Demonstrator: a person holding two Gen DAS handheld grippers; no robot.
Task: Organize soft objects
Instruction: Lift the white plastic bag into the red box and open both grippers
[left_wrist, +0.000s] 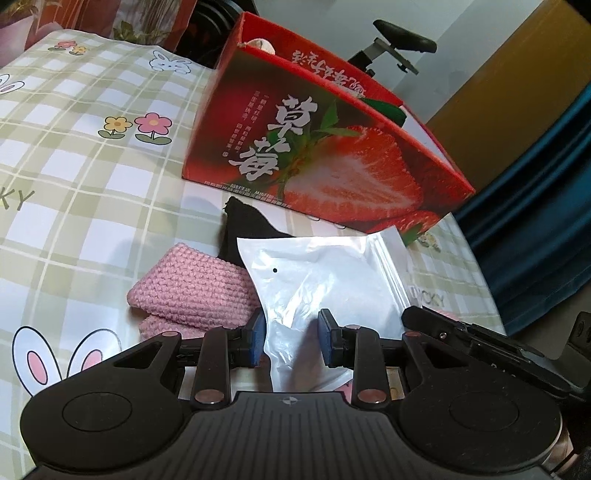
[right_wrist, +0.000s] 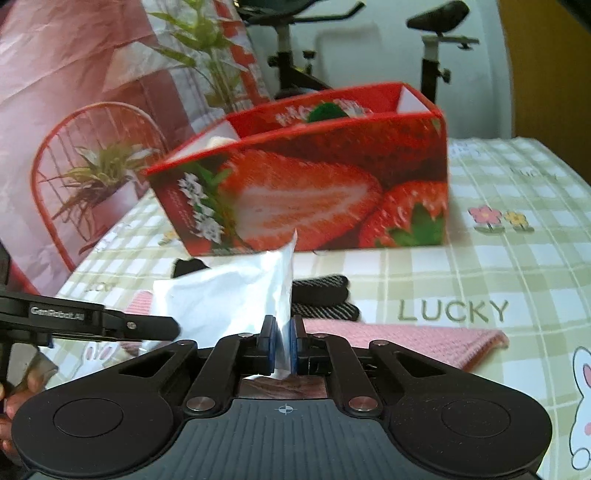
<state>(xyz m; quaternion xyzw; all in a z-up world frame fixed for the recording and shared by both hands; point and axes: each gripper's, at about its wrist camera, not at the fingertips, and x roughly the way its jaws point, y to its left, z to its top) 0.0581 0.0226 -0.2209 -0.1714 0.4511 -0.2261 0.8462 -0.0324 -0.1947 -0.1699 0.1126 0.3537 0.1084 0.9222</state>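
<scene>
A white plastic bag (left_wrist: 325, 273) is lifted off the checked tablecloth (left_wrist: 92, 155) between both grippers. My left gripper (left_wrist: 291, 341) has its blue pads against a creased lower part of the bag. My right gripper (right_wrist: 283, 343) is shut, pinching a thin edge of the same bag (right_wrist: 229, 295). A pink knitted cloth (left_wrist: 192, 291) lies left of the bag and stretches right under the right gripper (right_wrist: 406, 339). A black fabric piece (left_wrist: 243, 225) lies behind the bag, and a black striped one (right_wrist: 325, 295) lies beside it. The red strawberry box (left_wrist: 332, 162) stands open behind them.
The box (right_wrist: 314, 192) holds something green (right_wrist: 327, 110) and a pale item (right_wrist: 221, 142). A printed paper bag (right_wrist: 85, 147) stands at the left. An exercise bike (right_wrist: 436, 44) is behind the table. A blue curtain (left_wrist: 546, 206) hangs past the table's right edge. A hand (right_wrist: 14, 398) holds the left gripper.
</scene>
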